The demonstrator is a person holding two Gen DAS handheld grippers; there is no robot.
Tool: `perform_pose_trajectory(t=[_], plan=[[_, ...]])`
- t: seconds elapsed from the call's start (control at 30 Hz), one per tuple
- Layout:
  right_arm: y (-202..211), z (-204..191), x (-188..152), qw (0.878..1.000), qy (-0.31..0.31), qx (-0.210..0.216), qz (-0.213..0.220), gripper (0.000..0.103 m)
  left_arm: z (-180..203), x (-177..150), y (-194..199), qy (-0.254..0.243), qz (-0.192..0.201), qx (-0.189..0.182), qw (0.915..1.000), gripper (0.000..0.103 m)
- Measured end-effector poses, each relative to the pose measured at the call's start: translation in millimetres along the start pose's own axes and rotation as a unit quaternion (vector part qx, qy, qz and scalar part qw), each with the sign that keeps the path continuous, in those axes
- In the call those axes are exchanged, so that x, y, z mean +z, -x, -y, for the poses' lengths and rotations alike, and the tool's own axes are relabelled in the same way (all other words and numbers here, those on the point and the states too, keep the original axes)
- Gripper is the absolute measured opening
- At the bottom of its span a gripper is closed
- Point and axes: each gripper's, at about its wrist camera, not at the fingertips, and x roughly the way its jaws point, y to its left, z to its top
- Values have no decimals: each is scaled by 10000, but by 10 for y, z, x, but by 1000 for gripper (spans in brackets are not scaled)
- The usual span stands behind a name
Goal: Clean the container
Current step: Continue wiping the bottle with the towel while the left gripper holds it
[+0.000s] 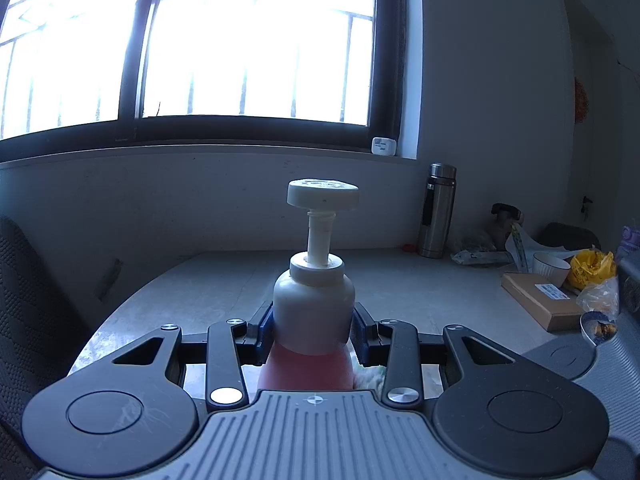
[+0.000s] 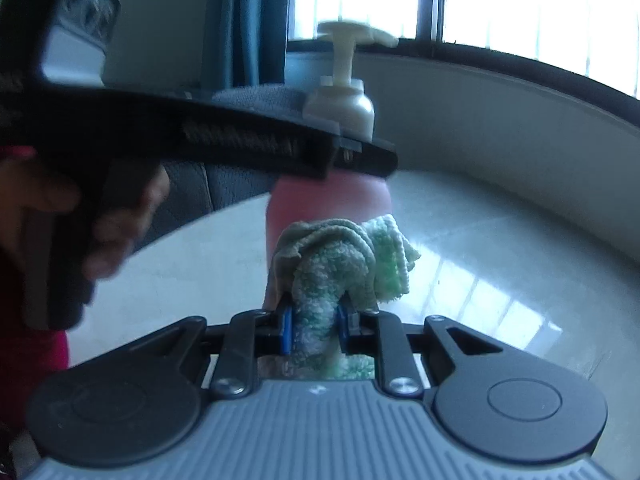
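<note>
Left tongs (image 1: 312, 330) clamp pump bottle (image 1: 314, 304) upright at frame centre, above desk (image 1: 420, 292), steadying it for wiping. Right tongs (image 2: 314, 326) pinch green cloth (image 2: 344, 264), bunched against bottle's pink lower body, probably touching; view blurred.

Looks like a home room: pale table (image 1: 224, 280) under a barred window (image 1: 256, 40), w/ thermos (image 1: 437, 210), bowl (image 1: 551, 270), cardboard box (image 1: 540, 300) & snack bags (image 1: 592, 268) cluttering its far right corner.
</note>
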Motion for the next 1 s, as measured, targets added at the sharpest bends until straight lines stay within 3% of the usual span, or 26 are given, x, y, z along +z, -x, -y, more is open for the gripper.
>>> perform_pose_trajectory(t=[0.23, 0.33, 0.53, 0.77, 1.0], plan=[[-235, 143, -138, 9982, -210, 13, -567, 21, -4, 2, 1, 8, -2, 7, 10000, 39], [-209, 131, -141, 9979, -212, -22, -604, 21, -8, 2, 3, 16, -1, 3, 10000, 39], [-118, 74, -46, 9993, -172, -4, -319, 21, 2, 4, -1, -4, -9, 11, 10000, 39], [241, 17, 62, 9988, -165, 146, 439, 21, 21, 6, -7, -8, -14, 20, 10000, 39], [282, -13, 8, 9992, 3, 134, 368, 21, 35, 6, -2, -34, -10, -8, 10000, 39]])
